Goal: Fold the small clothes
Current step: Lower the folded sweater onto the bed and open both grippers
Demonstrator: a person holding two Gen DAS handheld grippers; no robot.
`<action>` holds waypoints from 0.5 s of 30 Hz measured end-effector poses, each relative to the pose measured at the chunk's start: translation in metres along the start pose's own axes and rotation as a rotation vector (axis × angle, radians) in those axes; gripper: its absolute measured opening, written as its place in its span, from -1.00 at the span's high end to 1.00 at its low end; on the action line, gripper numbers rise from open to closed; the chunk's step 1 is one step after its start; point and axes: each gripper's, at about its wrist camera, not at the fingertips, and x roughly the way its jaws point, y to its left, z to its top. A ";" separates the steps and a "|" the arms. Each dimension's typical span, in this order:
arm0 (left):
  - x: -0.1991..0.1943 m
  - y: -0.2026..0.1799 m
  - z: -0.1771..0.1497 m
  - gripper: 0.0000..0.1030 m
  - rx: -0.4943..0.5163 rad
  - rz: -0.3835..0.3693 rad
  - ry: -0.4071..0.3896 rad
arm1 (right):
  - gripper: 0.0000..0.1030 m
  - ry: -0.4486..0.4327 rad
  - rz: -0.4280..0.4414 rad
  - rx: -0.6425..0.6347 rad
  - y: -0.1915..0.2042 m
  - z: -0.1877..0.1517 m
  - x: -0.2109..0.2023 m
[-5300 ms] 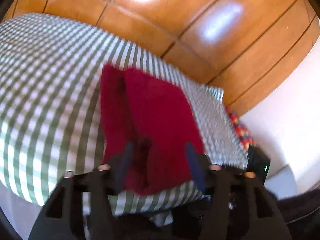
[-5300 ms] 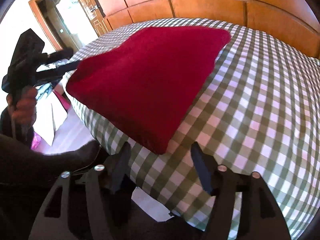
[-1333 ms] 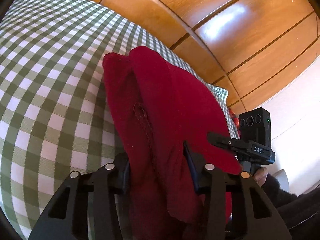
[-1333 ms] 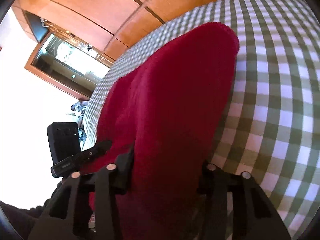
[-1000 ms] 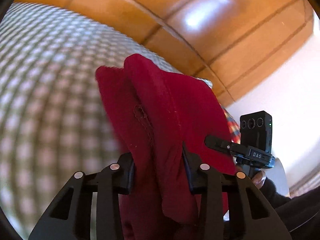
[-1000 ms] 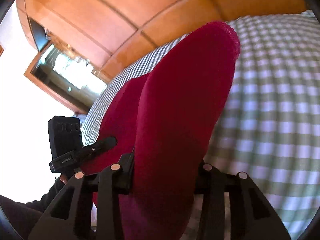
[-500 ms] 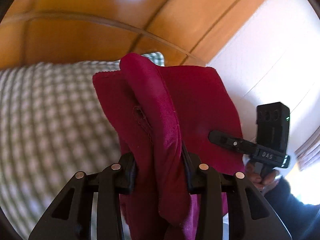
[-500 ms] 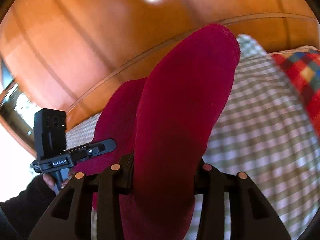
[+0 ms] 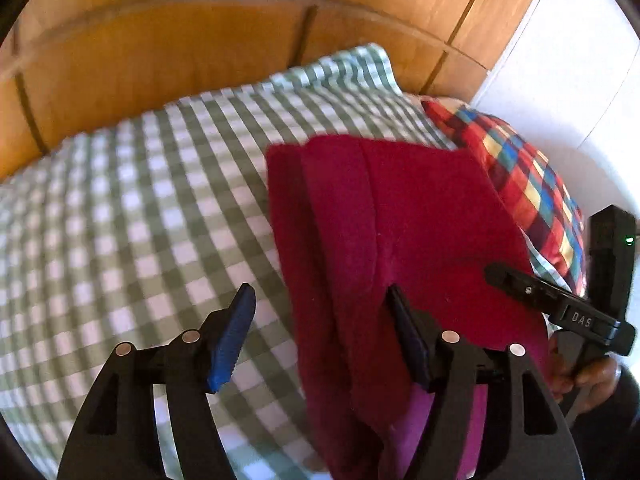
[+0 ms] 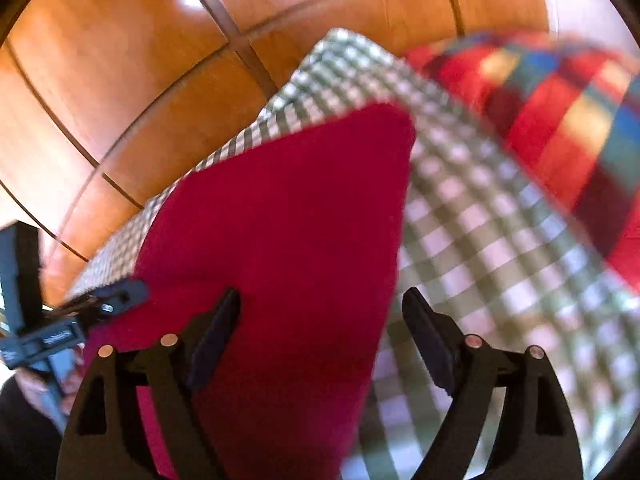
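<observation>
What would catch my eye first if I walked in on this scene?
The folded red garment, lying on the green-and-white checked bedspread with a bright multicoloured plaid pillow beside it. Nearest the camera, the left claw and the right claw each straddle a near edge of the garment; their jaws have just been opening, no longer pinching it. Glossy wooden panelling rises behind the bed.

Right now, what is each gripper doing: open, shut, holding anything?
Left gripper: open, jaws just opened; red cloth lies loose between them.
Right gripper: open, jaws just opened, cloth released.
</observation>
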 end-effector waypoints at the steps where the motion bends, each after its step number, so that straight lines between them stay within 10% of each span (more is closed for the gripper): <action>1: -0.010 -0.005 -0.002 -0.30 0.013 0.044 -0.045 | -0.61 -0.039 -0.039 -0.035 0.007 0.001 -0.012; 7: -0.056 -0.019 -0.039 -0.30 -0.017 0.048 -0.145 | -0.55 -0.120 -0.083 -0.140 0.033 -0.016 -0.051; 15: 0.005 -0.008 -0.040 -0.46 -0.031 0.213 -0.018 | -0.48 0.023 -0.137 -0.059 0.040 -0.065 0.006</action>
